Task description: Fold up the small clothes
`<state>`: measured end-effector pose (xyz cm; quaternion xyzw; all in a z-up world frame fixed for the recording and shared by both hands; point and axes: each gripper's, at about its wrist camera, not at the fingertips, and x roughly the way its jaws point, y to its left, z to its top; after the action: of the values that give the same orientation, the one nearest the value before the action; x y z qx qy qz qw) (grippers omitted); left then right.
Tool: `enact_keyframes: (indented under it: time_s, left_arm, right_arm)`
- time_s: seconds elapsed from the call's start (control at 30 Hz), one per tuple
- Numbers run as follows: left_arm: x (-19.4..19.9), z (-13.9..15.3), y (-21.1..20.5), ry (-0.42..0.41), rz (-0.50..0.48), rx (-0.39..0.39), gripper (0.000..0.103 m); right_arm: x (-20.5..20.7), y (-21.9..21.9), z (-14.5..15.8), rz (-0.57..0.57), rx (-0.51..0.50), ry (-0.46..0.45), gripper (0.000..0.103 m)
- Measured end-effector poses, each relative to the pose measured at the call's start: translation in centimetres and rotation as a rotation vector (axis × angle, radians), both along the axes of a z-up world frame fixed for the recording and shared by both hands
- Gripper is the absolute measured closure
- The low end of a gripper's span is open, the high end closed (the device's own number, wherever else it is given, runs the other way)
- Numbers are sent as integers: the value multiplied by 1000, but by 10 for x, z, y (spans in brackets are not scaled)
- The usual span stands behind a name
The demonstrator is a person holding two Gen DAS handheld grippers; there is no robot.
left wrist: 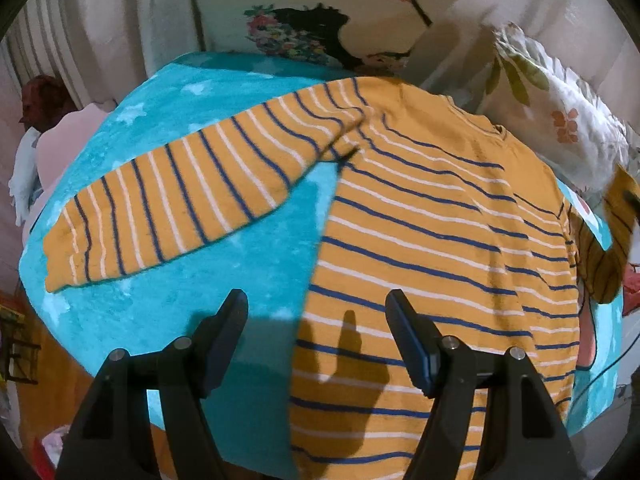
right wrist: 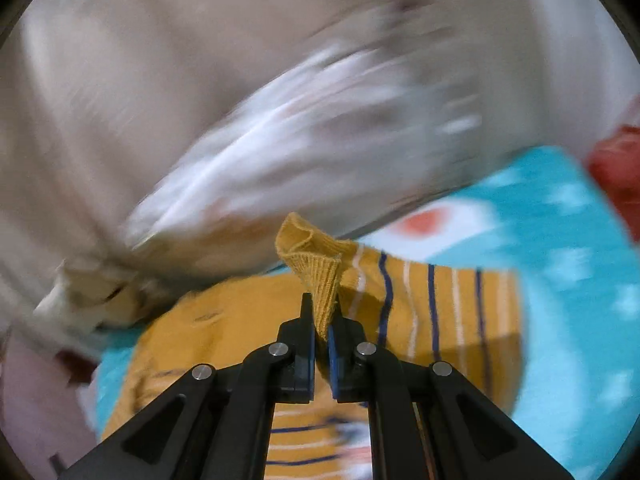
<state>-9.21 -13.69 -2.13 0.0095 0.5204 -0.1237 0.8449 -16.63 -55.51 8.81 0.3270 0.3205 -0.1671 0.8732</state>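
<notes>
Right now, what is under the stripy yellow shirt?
Under the stripy yellow shirt lies a fluffy turquoise blanket with pale stars. It peeks out beside the spread sleeve. Whatever lies directly beneath the shirt's body is covered, so that part cannot be seen.

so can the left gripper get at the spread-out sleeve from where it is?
Probably yes. The left gripper is open and holding nothing above the shirt's edge; the sleeve lies flat on the blue blanket, nothing over it or between.

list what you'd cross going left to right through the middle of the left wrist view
pink bedding → striped sleeve laid flat → bare turquoise blanket → shirt body → the other sleeve, lifted at the right edge
</notes>
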Motion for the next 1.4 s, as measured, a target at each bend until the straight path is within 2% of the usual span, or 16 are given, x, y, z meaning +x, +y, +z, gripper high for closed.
enact_keyframes:
  time_s: [0.17,0.27,0.43,0.53,0.63,0.73,0.8,0.93,1.03,1.17,1.23,1.4]
  left_arm:
    - [5,-5,34,12,40,-17,33]
    - [8,-7,53,20,69,-23,33]
    - [13,-14,81,40,111,-33,33]
    - [14,-18,92,47,127,-31,33]
    - [17,-20,100,51,136,-31,33]
    - [20,-22,106,59,148,-34,33]
    - [23,-23,106,66,148,-39,33]
    - [29,-21,92,68,105,-52,33]
    - [29,-19,71,61,42,-58,33]
    - [24,-22,39,70,-50,-59,33]
    - [22,-25,22,83,-97,-56,33]
    - [11,-32,-22,112,-214,-41,33]
  right_arm:
    - [87,106,-23,246,67,5,97]
    - [129,150,-39,332,85,32,97]
    - [170,216,-59,417,59,88,97]
    - [187,239,-72,451,22,133,97]
    - [201,257,-89,464,11,171,92]
    - [205,261,-101,479,47,195,80]
    - [205,267,-105,524,87,184,79]
    - [194,292,-95,640,51,158,70]
    - [169,287,-82,653,16,137,62]
    - [120,242,-73,529,7,150,57]
    - [81,207,-73,432,10,179,57]
    - [-11,150,-84,242,-43,352,56]
